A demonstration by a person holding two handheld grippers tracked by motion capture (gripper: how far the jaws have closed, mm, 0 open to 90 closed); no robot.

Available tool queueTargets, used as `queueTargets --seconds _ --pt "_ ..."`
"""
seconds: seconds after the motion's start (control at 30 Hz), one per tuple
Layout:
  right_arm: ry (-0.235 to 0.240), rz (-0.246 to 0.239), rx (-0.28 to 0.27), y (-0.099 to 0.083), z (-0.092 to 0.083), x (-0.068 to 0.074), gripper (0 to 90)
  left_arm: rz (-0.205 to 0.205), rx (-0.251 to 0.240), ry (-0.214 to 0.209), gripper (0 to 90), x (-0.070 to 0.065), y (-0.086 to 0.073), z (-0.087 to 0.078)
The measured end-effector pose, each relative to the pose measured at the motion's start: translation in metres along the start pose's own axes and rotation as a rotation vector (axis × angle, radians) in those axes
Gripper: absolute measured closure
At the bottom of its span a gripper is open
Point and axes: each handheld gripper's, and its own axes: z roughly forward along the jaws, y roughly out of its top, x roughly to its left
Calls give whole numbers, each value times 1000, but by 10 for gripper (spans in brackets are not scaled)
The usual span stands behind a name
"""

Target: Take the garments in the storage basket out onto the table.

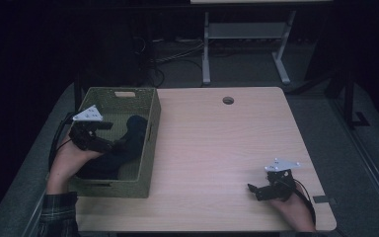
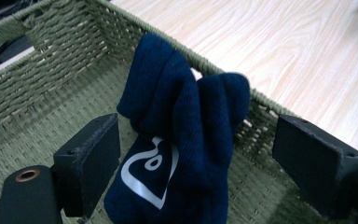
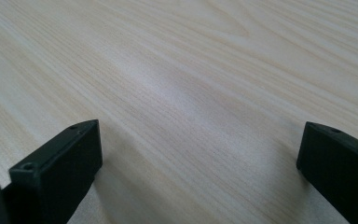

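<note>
Nearest the high camera, our two forearms enter from the bottom edge: our left gripper (image 1: 109, 141) reaches into an olive-green woven rectangular basket (image 1: 150, 148) at the left of the pale wooden table (image 1: 217, 148), while our right gripper (image 1: 254, 190) rests low on bare wood at the right, well apart from the basket. Inside the basket lies a dark navy knitted garment (image 1: 128, 143), bunched, its length running roughly from the near end toward the far end. Turning to the left gripper view, our two black jaws stand wide apart, gripping nothing, and the navy garment, which carries a white outline print (image 2: 147, 175), sits between them and just ahead, folded into thick ridges that lean against the basket wall (image 2: 51, 60). Its long axis runs away from the jaws, so we judge that closing them would pinch across the fabric. In the right gripper view, our jaws are likewise spread open over bare wood grain. Our left hand (image 1: 71, 160) is clearly the nearer one to the garment.
</note>
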Motion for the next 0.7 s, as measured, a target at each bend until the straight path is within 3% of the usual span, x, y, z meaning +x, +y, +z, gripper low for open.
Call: queueTargets --seconds 0.7 --pt "-2 0 0 0 0 0 0 10 155 -40 145 9 -17 32"
